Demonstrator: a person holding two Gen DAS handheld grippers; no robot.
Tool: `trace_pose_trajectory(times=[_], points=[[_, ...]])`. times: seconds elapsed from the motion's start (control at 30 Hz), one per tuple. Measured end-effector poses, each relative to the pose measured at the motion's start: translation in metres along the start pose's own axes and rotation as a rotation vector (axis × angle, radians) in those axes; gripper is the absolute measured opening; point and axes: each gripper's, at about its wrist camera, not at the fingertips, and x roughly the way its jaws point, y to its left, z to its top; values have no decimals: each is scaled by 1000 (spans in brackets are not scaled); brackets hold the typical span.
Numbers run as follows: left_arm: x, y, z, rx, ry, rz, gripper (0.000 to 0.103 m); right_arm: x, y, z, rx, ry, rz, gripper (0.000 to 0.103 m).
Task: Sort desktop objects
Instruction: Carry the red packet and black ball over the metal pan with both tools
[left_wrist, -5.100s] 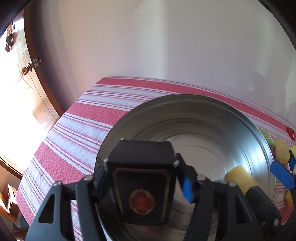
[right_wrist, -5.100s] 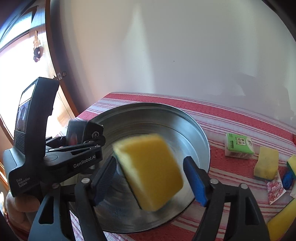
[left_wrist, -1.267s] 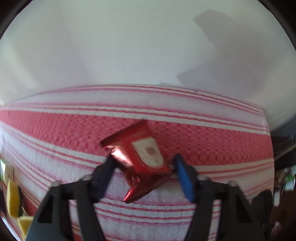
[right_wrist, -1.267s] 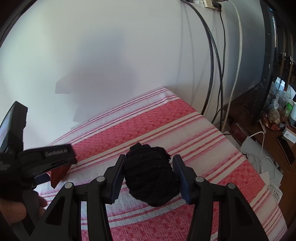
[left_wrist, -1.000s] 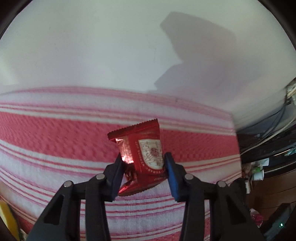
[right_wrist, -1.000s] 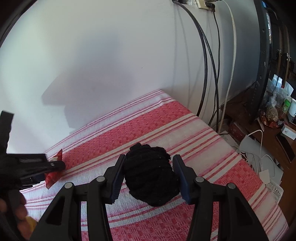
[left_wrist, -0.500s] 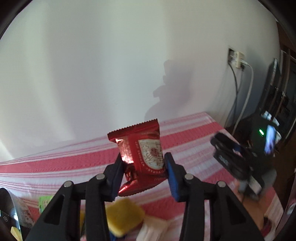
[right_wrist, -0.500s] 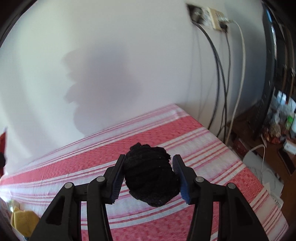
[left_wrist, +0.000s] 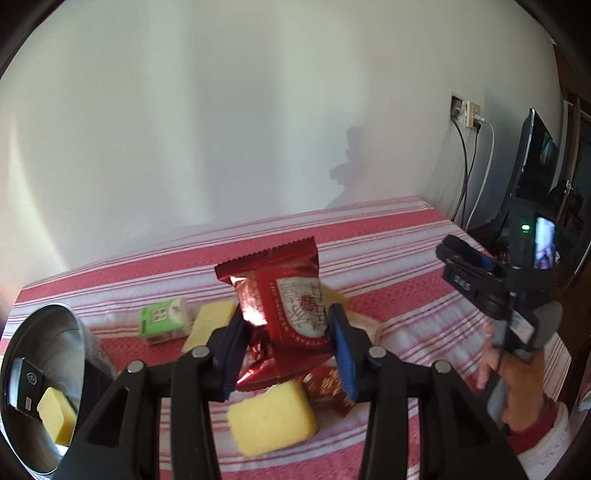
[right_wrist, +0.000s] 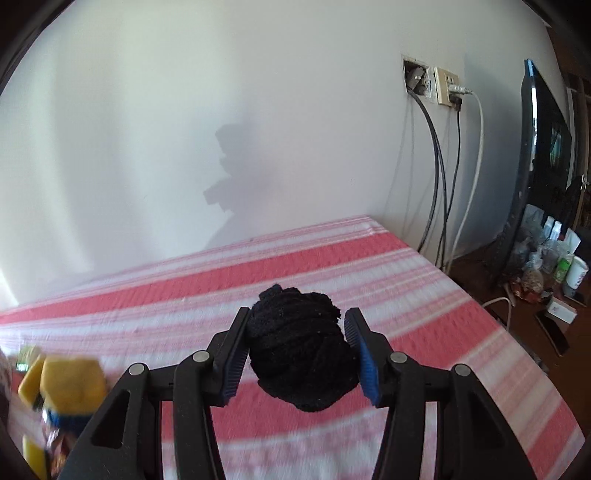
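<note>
While the left gripper (left_wrist: 288, 347) pinched a light, crinkly red packet (left_wrist: 284, 299) mid-body, the right gripper (right_wrist: 295, 354) squeezed a soft black bundle (right_wrist: 299, 347)

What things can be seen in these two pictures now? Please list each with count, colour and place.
snack packet: one, red foil, held in the left gripper
bundle: one, black knitted, held in the right gripper
metal basin: one, silver, far left on the cloth
sponge in basin: one, yellow
black device in basin: one
sponges on cloth: at least three, yellow
small pack: one, green, beside the basin
tablecloth: one, red and white striped
wall socket: one, with cables
left gripper: black, blue pads
right gripper: black, blue pads
hand: one, holding the right gripper
</note>
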Motion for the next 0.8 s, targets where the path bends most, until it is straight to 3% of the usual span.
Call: trace_pose_trajectory(times=[0.2,0.37,0.8], points=[[-7,29,-33,-28,19,-23,42,-54,25,-28,19,19,38,54],[-17,52,-56,-28,-21,-30,42,-103,71,-44,-8,-21,133,54],[-46,128,-103,-101,-120,68,42,-162,162,-75,-79,-117,274,54]])
